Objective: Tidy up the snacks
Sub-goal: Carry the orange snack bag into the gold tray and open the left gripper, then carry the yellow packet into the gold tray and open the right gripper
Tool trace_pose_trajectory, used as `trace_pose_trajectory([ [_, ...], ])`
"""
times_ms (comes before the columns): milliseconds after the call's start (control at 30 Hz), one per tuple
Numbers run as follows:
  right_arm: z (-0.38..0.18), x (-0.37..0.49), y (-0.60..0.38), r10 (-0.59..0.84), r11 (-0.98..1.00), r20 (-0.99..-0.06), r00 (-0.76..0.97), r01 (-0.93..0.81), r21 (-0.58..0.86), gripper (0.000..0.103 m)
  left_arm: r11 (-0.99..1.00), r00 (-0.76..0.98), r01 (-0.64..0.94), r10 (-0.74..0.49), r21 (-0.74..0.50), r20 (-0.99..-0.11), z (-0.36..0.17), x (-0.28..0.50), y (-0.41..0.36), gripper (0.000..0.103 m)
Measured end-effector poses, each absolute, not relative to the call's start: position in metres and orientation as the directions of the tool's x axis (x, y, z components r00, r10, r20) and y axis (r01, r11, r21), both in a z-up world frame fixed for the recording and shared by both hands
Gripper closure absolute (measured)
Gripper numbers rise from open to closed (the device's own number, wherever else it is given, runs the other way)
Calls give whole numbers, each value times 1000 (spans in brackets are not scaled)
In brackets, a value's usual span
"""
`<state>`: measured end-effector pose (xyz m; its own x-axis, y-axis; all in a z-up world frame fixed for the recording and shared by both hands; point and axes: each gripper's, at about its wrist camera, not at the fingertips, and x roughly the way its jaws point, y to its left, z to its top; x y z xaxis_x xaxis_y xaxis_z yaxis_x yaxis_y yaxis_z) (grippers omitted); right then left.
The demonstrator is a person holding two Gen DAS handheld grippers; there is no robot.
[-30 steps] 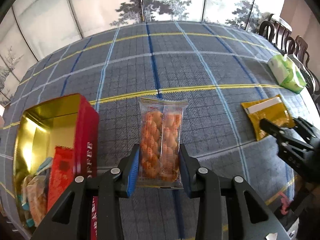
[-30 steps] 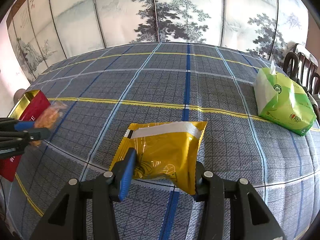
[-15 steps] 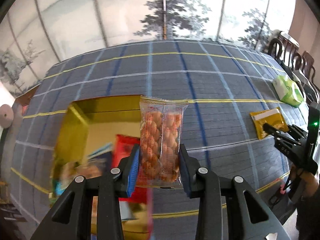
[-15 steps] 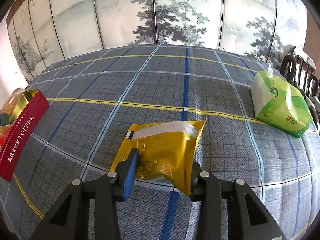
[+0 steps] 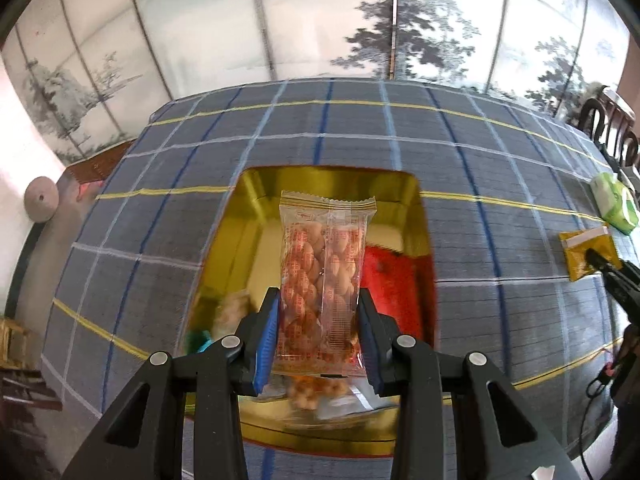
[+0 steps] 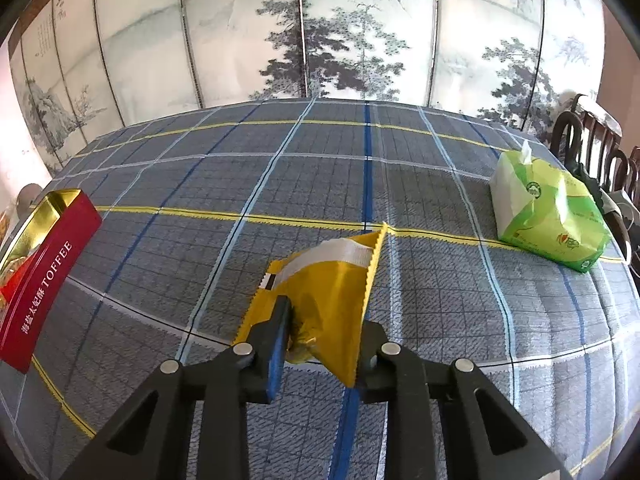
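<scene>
Tablecloth (image 6: 400, 184) first, blue plaid with yellow lines, running wide under everything. Next the tin (image 5: 248, 216), gold inside, red outside, sitting open right below my left gripper (image 5: 318, 336). From the right wrist view its side reads "TOFFEE" beside Chinese characters I can't make out. Off to the right sits a green tissue pack (image 6: 548, 220), well apart from the action.

Now the snacks. My left fingers are clamped on a clear twist pack (image 5: 324, 272), held upright over the tin's mouth; its red print is too small to read. Light, crinkly film, brittle contents I'd guess, so a grip low on the sides, not too hard, looks right. My right gripper (image 6: 320, 340) has just been closing and now pinches a yellow pouch (image 6: 324, 296), which buckles and lifts at its near end. Soft, slick foil; I'd say the middle holds better than a seam.
</scene>
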<state>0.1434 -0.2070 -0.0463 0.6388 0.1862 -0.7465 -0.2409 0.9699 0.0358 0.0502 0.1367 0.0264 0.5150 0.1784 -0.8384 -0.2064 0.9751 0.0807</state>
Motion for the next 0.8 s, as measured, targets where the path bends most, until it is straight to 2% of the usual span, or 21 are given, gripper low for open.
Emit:
trace_pose_trajectory([
  [267, -38, 140, -212, 171, 977, -743, 647, -209, 43, 79, 967, 471, -235, 200, 97, -859, 7, 46, 154, 70],
  [367, -35, 138, -211, 171, 978, -741, 649, -206, 45, 79, 967, 469, -234, 207, 106, -859, 3, 44, 156, 66],
  [567, -18, 135, -203, 185, 975, -722, 667, -219, 47, 80, 967, 478, -227, 212, 114, -852, 3, 43, 156, 64],
  [667, -8, 133, -194, 209, 969, -711, 672, -238, 60, 80, 968, 482, -230, 206, 103, -851, 2, 42, 159, 56],
  [733, 0, 132, -186, 222, 965, -702, 677, -254, 60, 80, 969, 489, -228, 195, 91, -850, 4, 40, 160, 47],
  [800, 7, 130, -176, 250, 958, -693, 676, -275, 77, 80, 971, 496, -223, 190, 88, -847, 5, 38, 160, 44],
])
